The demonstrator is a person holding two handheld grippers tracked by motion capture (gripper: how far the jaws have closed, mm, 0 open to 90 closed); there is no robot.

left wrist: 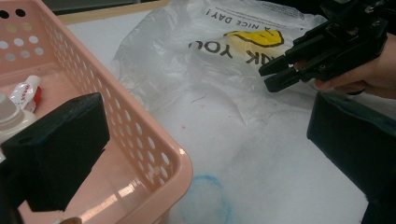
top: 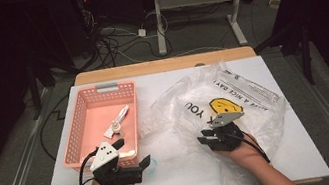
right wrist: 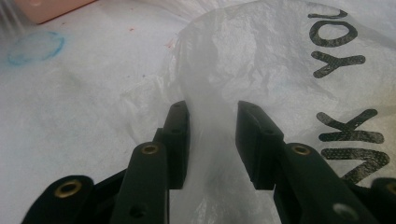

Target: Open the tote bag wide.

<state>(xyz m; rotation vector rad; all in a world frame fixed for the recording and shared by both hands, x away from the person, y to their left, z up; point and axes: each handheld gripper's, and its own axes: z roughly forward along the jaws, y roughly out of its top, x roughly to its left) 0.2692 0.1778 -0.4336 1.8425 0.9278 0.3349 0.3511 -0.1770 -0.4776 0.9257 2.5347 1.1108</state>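
Bag: clear plastic bag [top: 215, 106] lies crumpled on the right half of the white table top [top: 180, 171], printed with black lettering and a yellow smiley face; its near edge hangs past the table's front edge by my right forearm.
Bag fold: in the right gripper view a raised ridge of the film [right wrist: 210, 116] stands up between my two black jaws, with the words YOU and part of THANK off to its right.
Right gripper: my right gripper [top: 209, 137] sits low on the bag's near-left part, jaws narrowed around that fold with a gap left between them; film is between the pads, but I cannot tell whether they press on it.
Right gripper, seen from the left gripper view: the right gripper's jaws [left wrist: 280, 74] point left over the bag, just beside the yellow print.
Left gripper: my left gripper [top: 132, 153] is spread wide and holds nothing; one jaw is over the basket's near corner, the other over bare table.
Basket: pink perforated basket [top: 91, 150] stands on the left half of the table, just beside the bag's left edge.
Basket contents: a small white bottle [top: 116, 126] and a small tube [left wrist: 29, 88] with red on it lie on its floor.
Table mark: a faint blue ring [left wrist: 205, 198] is drawn on the table top near the basket's corner.
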